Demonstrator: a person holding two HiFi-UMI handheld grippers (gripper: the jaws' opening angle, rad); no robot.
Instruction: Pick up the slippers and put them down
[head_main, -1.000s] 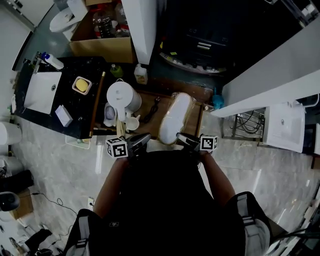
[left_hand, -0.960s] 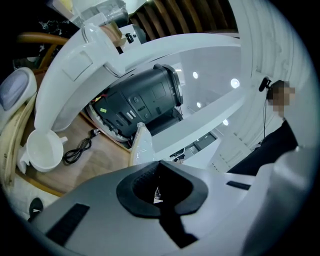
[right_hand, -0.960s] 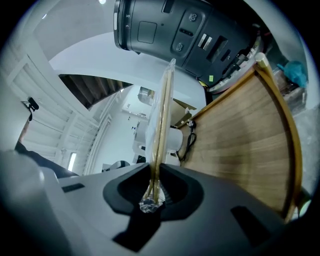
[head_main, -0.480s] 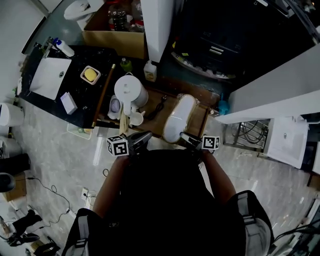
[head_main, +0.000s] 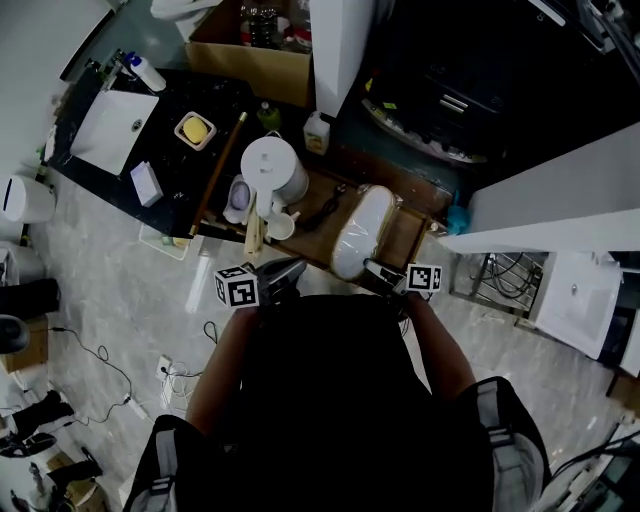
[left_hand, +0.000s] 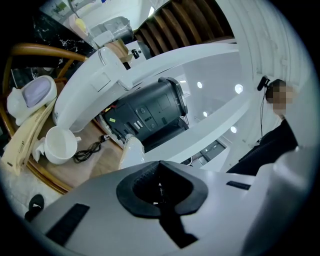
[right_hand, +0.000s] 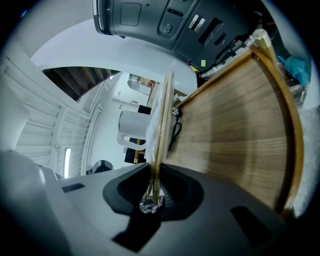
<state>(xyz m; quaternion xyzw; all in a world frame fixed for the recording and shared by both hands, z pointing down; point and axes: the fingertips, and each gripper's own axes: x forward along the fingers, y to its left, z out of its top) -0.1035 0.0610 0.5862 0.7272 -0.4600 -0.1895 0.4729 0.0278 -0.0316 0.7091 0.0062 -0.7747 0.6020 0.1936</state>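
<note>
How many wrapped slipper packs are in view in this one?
1. The wrapped slipper pack is over the wooden tray, its near end pinched in the right tool. The person's body may hide others below.

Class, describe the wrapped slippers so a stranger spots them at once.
Find the wooden tray. On its right is a long pale bundle, the wrapped slippers, pinched by the right hand-held gripper. Unlike the white kettle and cup, it is plastic-wrapped.

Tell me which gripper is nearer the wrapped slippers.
Right. The right gripper is clamped on the near edge of the wrapped slippers; the left gripper sits apart, to their left.
</note>
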